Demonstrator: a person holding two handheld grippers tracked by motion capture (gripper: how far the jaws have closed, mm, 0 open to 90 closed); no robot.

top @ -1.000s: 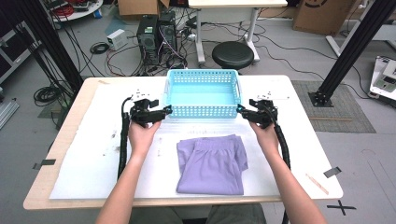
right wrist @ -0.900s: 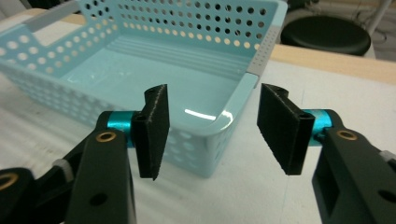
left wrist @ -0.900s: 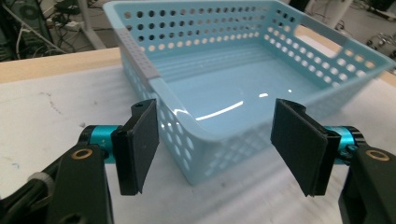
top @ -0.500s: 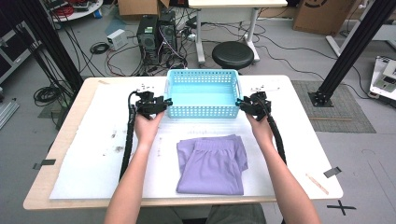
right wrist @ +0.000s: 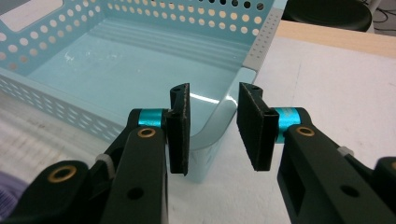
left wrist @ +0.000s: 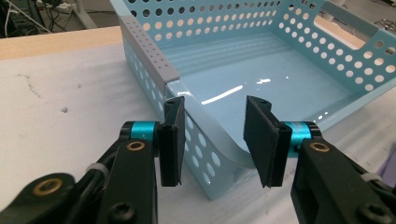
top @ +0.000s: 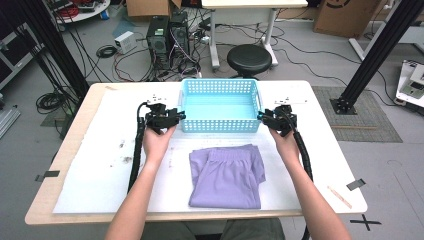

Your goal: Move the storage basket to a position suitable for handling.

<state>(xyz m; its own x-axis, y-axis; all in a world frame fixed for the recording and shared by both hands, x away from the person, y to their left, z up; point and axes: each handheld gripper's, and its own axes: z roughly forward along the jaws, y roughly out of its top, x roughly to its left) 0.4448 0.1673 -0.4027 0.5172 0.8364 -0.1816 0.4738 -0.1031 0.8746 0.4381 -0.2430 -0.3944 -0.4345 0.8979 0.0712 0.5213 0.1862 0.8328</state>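
Note:
A light blue perforated basket [top: 220, 126] stands at the back middle of the table, with nothing in it. My left gripper [top: 179, 117] is at its near left corner and my right gripper [top: 261, 117] at its near right corner. In the left gripper view the pads of my left gripper [left wrist: 215, 135] press the rounded corner of the basket [left wrist: 261, 79] from outside and inside. My right gripper [right wrist: 212, 126] clamps the other corner of the basket [right wrist: 116, 79] the same way. Both pairs of jaws have just been closing. A folded purple garment [top: 227, 175] lies in front of the basket.
A white sheet [top: 100, 170] covers most of the wooden table. A thin wooden stick [top: 340, 197] lies near the front right edge. Beyond the far edge stand a black stool [top: 249, 59] and computer towers [top: 167, 37] among cables.
Both hands have moved in toward the basket's near corners. Each gripper's jaws have closed from wide apart onto a corner. Basket and garment lie where they were.

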